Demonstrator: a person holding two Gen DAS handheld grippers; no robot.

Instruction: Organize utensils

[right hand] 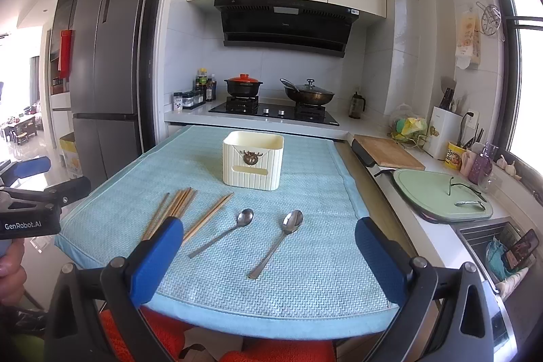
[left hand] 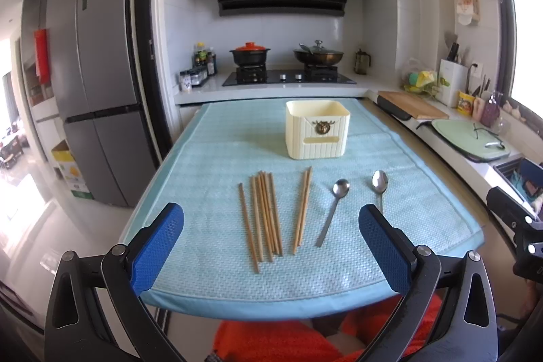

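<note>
A cream utensil holder (left hand: 317,133) (right hand: 253,160) stands on a light blue mat (left hand: 210,158) (right hand: 305,260). Several wooden chopsticks (left hand: 264,216) (right hand: 176,206) lie in front of it, with a separate pair (left hand: 302,209) (right hand: 208,216) to their right. Two steel spoons (left hand: 334,206) (left hand: 379,184) (right hand: 225,234) (right hand: 278,241) lie right of those. My left gripper (left hand: 271,246) is open and empty, above the mat's near edge, in front of the chopsticks. My right gripper (right hand: 268,256) is open and empty, in front of the spoons.
A stove with a black pot (left hand: 250,54) and a wok (left hand: 318,55) stands behind the table. A counter on the right holds a wooden cutting board (right hand: 390,153), a green board (right hand: 441,195) and a sink (right hand: 502,246). A grey fridge (left hand: 98,73) stands at the left.
</note>
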